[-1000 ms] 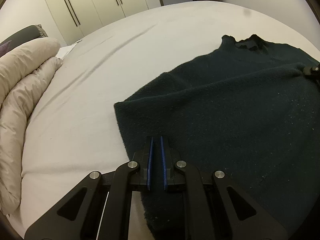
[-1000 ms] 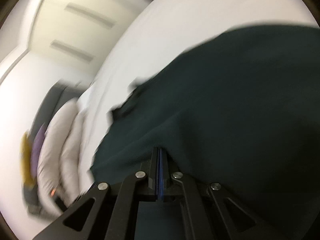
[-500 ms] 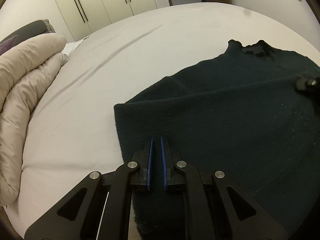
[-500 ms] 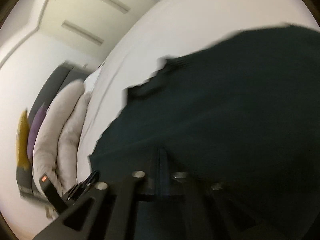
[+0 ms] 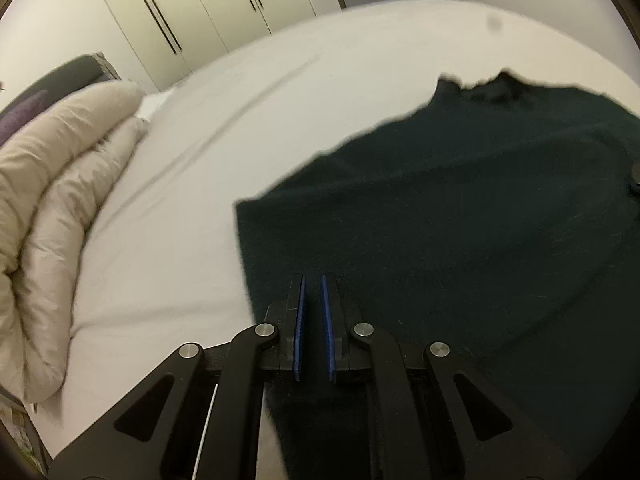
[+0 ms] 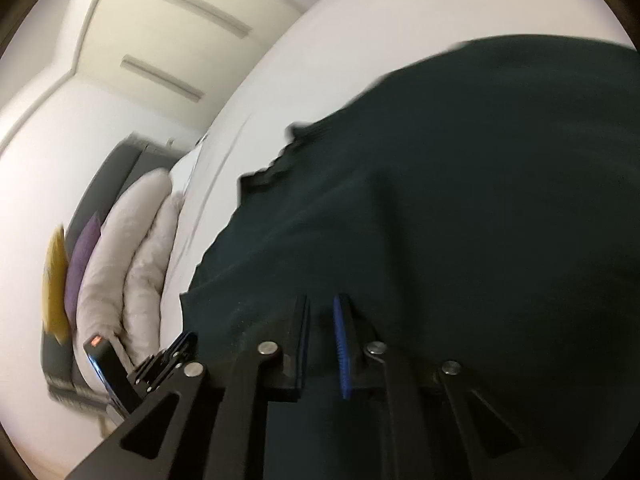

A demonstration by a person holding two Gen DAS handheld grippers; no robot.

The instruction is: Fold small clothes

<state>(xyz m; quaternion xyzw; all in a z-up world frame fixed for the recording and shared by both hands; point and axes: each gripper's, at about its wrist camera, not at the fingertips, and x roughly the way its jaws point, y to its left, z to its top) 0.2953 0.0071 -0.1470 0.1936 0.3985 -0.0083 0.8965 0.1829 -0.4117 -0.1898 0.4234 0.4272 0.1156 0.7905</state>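
Observation:
A dark green knit sweater point(image 5: 440, 220) lies spread on the white bed point(image 5: 240, 120), collar at the far end. My left gripper point(image 5: 314, 280) sits over its near left hem, blue pads a narrow gap apart with dark fabric between them. In the right wrist view the sweater point(image 6: 460, 200) fills the frame. My right gripper point(image 6: 322, 300) has its pads slightly parted over the cloth, which lies beneath them. The left gripper shows at that view's lower left point(image 6: 184, 344). The right gripper's tip shows at the left wrist view's right edge point(image 5: 635, 178).
A beige folded duvet point(image 5: 52, 208) lies along the bed's left side, with purple and yellow cushions point(image 6: 76, 264) and a dark headboard behind. Cream wardrobe doors point(image 5: 180, 20) stand beyond the bed.
The right gripper's pads have parted from tightly shut to a small gap, letting go of the sweater. The sweater has settled lower and flatter. The left gripper kept its place on the hem.

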